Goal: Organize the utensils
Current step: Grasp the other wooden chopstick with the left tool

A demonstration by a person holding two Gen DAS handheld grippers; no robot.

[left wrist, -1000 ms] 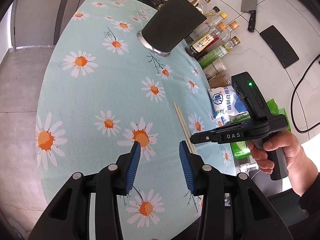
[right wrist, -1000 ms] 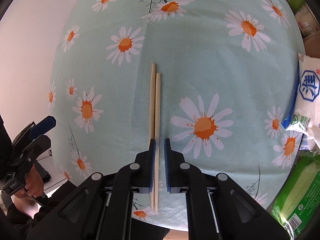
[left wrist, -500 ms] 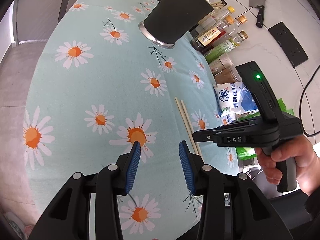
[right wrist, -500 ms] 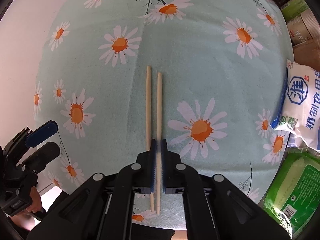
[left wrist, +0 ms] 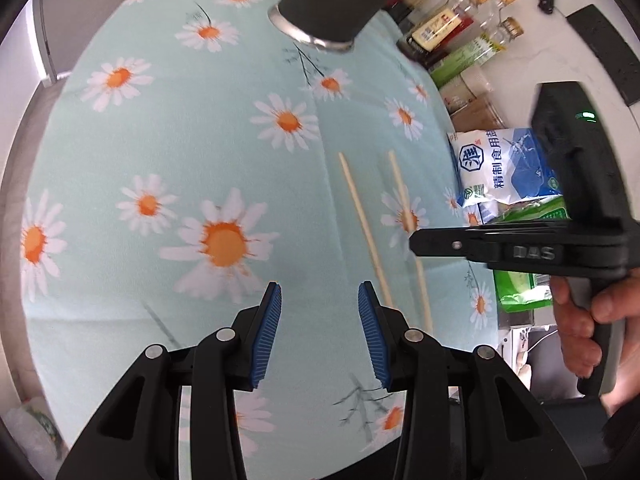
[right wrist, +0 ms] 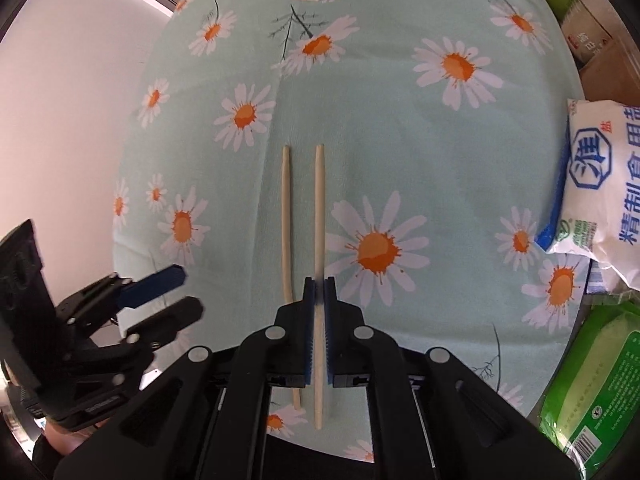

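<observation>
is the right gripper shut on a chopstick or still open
Shut on one. In the right wrist view the right gripper's blue pads pinch the right chopstick; the left chopstick lies outside them on the tablecloth.

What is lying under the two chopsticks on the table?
Under the chopsticks lies the daisy-print tablecloth. The table beneath is covered. The right gripper is shut on one chopstick.

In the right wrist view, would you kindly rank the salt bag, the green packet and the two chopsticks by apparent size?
1. Salt bag and green packet: alike, both cut off by the frame.
2. Gripped chopstick and loose chopstick: alike, far slimmer.
</observation>
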